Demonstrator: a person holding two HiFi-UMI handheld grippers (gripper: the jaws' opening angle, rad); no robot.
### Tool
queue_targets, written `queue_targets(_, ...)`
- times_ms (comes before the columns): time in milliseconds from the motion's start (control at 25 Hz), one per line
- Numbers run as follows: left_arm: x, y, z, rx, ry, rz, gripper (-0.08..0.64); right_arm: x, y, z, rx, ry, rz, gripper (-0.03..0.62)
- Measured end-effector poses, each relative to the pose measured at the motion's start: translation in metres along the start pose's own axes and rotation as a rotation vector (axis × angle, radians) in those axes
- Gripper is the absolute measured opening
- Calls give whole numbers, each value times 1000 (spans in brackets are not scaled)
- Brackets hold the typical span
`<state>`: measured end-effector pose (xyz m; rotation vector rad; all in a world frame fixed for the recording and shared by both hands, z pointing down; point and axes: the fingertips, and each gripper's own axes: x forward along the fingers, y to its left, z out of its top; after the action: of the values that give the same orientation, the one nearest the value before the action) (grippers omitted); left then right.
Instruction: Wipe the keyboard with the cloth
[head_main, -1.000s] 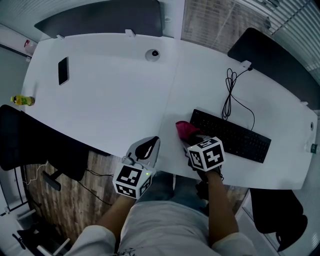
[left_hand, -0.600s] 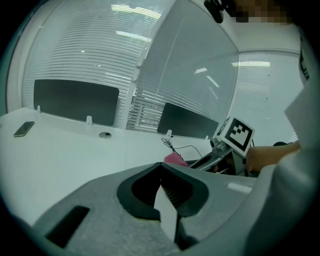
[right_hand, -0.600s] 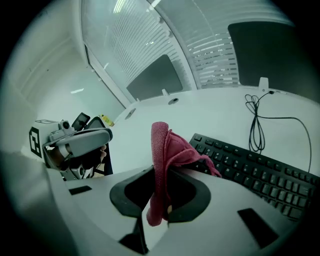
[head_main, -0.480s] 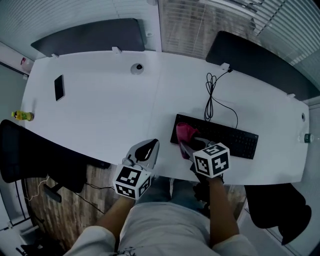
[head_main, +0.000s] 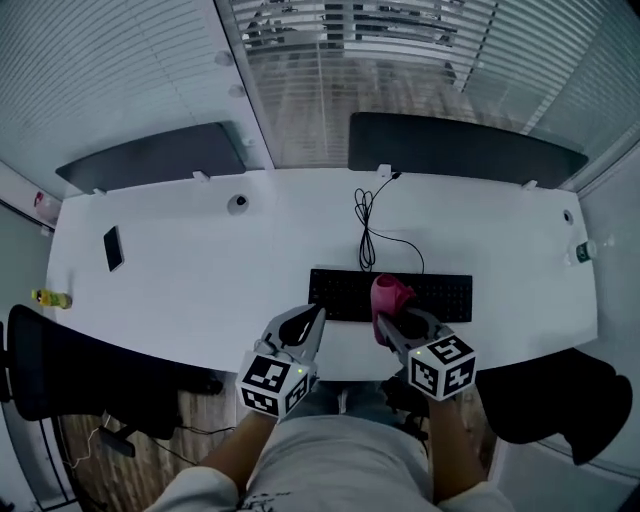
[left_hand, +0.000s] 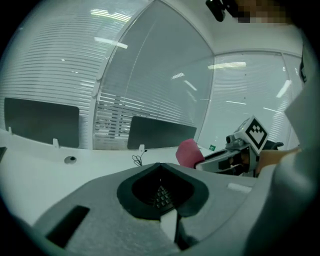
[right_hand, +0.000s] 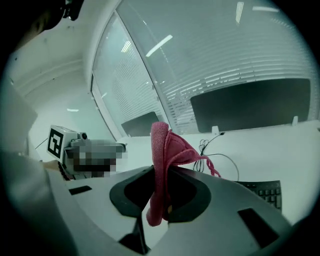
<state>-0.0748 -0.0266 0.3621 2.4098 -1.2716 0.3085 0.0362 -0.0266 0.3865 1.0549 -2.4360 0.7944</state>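
The black keyboard (head_main: 440, 296) lies across the white desk (head_main: 200, 280), near its front edge. A pink cloth (head_main: 389, 296) stands bunched over the keyboard's middle, and my right gripper (head_main: 384, 322) is shut on it. In the right gripper view the cloth (right_hand: 161, 165) pokes up from between the jaws, with the keyboard (right_hand: 265, 192) low on the right. I cannot tell whether the cloth touches the keys. My left gripper (head_main: 317, 313) is shut with nothing in it, at the keyboard's left front corner. Its own view shows keys (left_hand: 160, 196) through the jaw opening and the cloth (left_hand: 188, 152) beyond.
The keyboard's cable (head_main: 368, 228) coils toward the back edge. A phone (head_main: 113, 248) and a round puck (head_main: 237, 204) lie at the left, a bottle (head_main: 50, 298) at the far left edge, another small bottle (head_main: 582, 252) at the right. Dark dividers (head_main: 460, 150) line the back; chairs (head_main: 60, 370) flank me.
The head view has tipped up toward the windows. My right gripper has carried the cloth from the keyboard's left end to its middle. The left gripper now sits by the keyboard's left corner.
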Motion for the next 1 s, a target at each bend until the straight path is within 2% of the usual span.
queue_targets(240, 8, -47, 13, 37, 4, -75, 11, -68, -19, 13, -2, -129, -121, 63)
queue_targets(400, 17, -73, 20, 67, 3, -118, 11, -96, -28, 10, -21, -173, -182, 63)
queue_targets(600, 26, -90, 33, 99, -12, -147, 11, -111, -33, 8, -3, -209, -201, 63)
queue_targets(1000, 32, -87, 46, 111, -21, -147, 11, -106, -34, 29, -24, -247, -221, 63)
